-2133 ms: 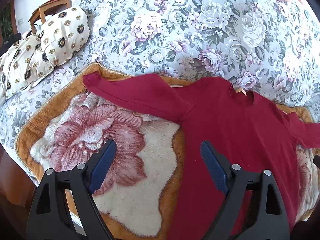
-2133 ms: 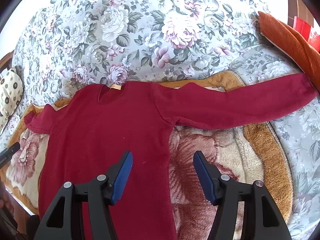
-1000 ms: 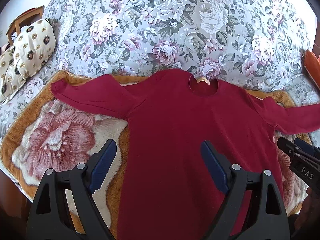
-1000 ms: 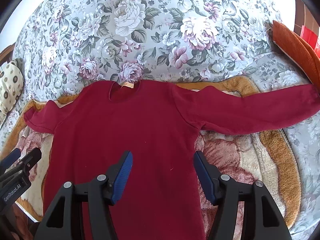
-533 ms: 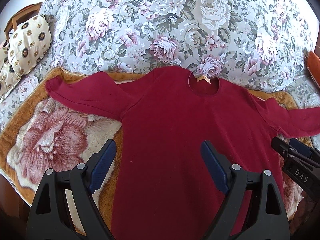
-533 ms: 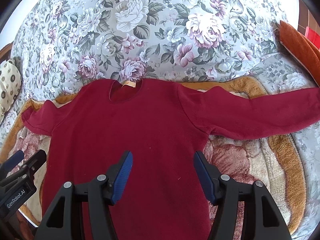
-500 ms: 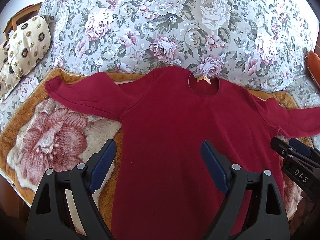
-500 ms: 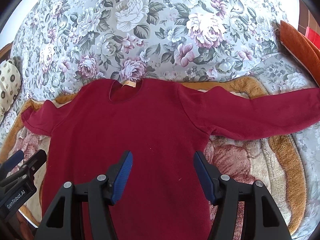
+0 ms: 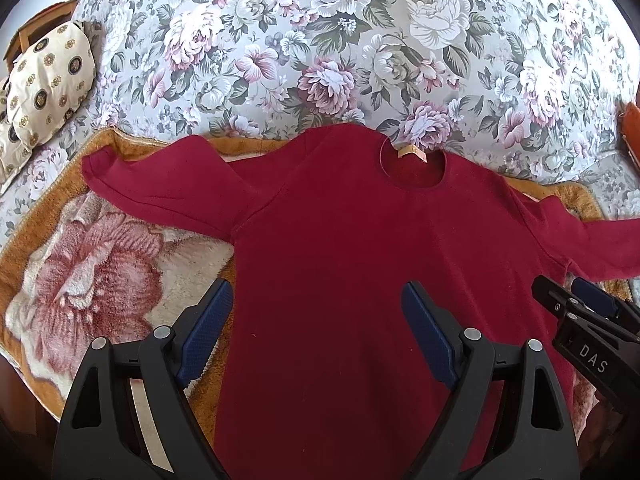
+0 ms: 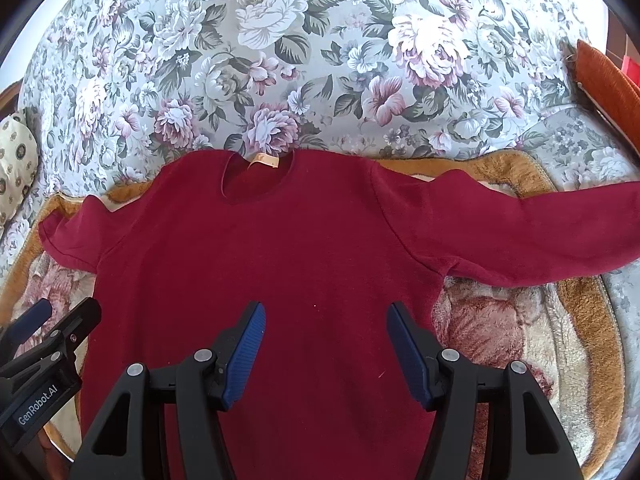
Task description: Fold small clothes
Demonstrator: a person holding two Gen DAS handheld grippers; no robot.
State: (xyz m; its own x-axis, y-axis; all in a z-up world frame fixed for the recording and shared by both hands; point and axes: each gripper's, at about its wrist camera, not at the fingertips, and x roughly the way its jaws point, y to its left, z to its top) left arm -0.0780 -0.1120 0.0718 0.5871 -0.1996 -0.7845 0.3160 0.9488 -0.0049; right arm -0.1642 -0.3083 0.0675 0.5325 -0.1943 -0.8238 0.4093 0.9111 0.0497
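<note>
Both grippers wide open, holding nothing: left gripper (image 9: 316, 320) and right gripper (image 10: 324, 340) hang over the lower body of the sweater, blue pads well apart, fabric showing between them. Can't tell if any pad touches the cloth.

Largest first: bed (image 9: 340, 32) under a floral cover fills the background. On it lies a plush blanket (image 9: 100, 272), orange border with a big pink rose print. Sweater (image 9: 360, 260), dark red, lies flat and face up on the blanket, unfolded, collar toward the far side and touching the floral cover. Both sleeves are spread straight out to the sides; in my right view the right sleeve (image 10: 540, 232) runs past the blanket edge onto the cover, the left sleeve (image 10: 72, 240) ends over the blanket border.

Patterned pillow (image 9: 44, 76) sits at far left, orange cushion (image 10: 608, 80) at far right. Small tan label (image 10: 264, 160) shows inside the collar.
</note>
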